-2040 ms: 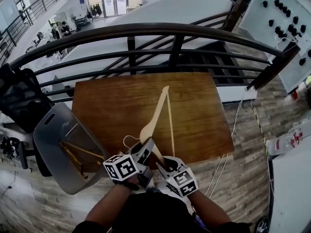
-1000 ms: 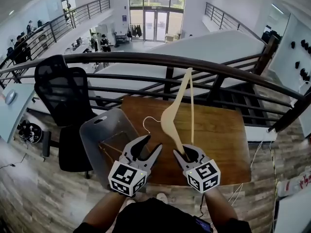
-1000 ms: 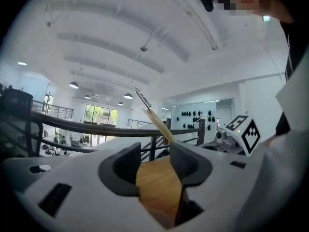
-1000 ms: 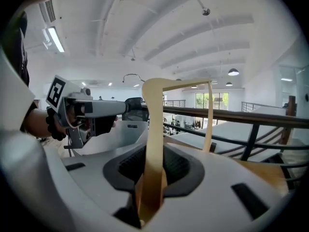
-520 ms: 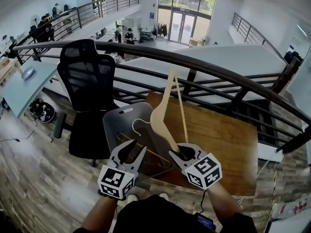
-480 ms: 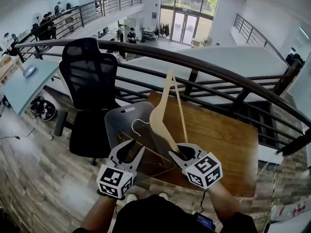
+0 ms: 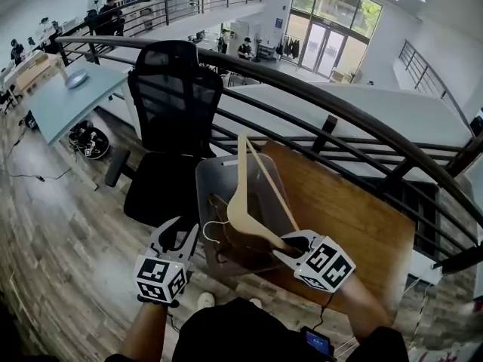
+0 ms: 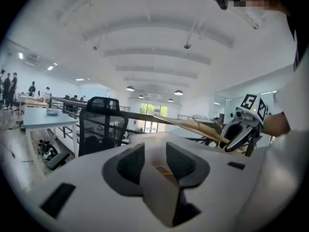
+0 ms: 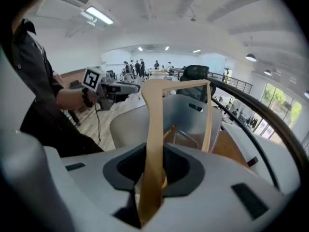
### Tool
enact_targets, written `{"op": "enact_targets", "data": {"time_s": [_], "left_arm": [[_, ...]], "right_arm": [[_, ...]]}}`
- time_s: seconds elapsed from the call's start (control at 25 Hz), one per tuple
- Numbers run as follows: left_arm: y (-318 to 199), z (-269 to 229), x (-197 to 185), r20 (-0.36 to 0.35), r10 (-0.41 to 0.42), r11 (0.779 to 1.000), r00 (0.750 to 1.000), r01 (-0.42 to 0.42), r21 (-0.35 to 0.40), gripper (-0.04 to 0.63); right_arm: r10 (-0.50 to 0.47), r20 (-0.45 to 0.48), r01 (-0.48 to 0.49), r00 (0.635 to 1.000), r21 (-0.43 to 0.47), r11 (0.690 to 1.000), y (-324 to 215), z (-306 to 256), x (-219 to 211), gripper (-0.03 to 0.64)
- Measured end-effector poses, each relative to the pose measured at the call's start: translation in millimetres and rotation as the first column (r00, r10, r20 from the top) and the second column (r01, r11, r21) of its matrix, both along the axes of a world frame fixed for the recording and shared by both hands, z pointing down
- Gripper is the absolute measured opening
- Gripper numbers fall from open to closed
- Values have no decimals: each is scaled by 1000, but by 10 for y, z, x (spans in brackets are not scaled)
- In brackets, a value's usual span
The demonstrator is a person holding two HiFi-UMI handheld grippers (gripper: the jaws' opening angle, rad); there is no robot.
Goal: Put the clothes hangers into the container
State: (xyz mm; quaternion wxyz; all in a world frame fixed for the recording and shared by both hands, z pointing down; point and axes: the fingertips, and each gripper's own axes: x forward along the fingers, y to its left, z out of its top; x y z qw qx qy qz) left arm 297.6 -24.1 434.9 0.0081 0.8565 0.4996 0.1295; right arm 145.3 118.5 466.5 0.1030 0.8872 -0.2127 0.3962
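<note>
1 hanger in hand: the right gripper [image 7: 293, 241] is pinching the pale wooden hanger [image 7: 243, 202] near the end of 1 arm, its jaws pressing on the wood. The hanger is leaning out over the mouth of the grey container [image 7: 215, 168] and is not yet inside.
Left gripper: the left gripper [image 7: 175, 236] is hanging just beside the container's near wall. Its jaws have just been closing, and a narrow gap is showing between them with nothing in it.
Container: it is standing beside the wooden table [image 7: 355, 217] and is already holding darker hangers [image 7: 220, 204] (how many I cannot tell).
Risk, snagging: the wire hook [image 7: 210, 228] is pointing toward the near rim. It is likely to catch there, or on the hangers below, if lowered as it is lying now.
Risk, pivoting: with the grip sitting so far out on 1 arm, the long free end is probably working as a lever, so a quick tilt could be twisting the wood in the jaws.
Risk, bridging: released too high or too flat, the hanger may be ending up across the rim and sliding to the floor.
Risk, nudging: the idle left gripper is close enough to bump the container.
</note>
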Motion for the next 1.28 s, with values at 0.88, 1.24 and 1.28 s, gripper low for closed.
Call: {"op": "enact_targets", "data": {"time_s": [0.88, 1.24, 1.28], "left_arm": [[-151, 355, -8, 103, -17, 1000, 995, 16, 9, 143], [-178, 411, -40, 111, -6, 999, 994, 2, 35, 143], [-188, 412, -43, 113, -10, 999, 994, 6, 37, 143]], "right_arm": [[-199, 402, 430, 894, -644, 633, 130, 696, -59, 89], [-208, 411, 436, 888, -602, 669, 78, 797, 194, 94], [-214, 405, 436, 889, -606, 666, 79, 773, 210, 94]]}}
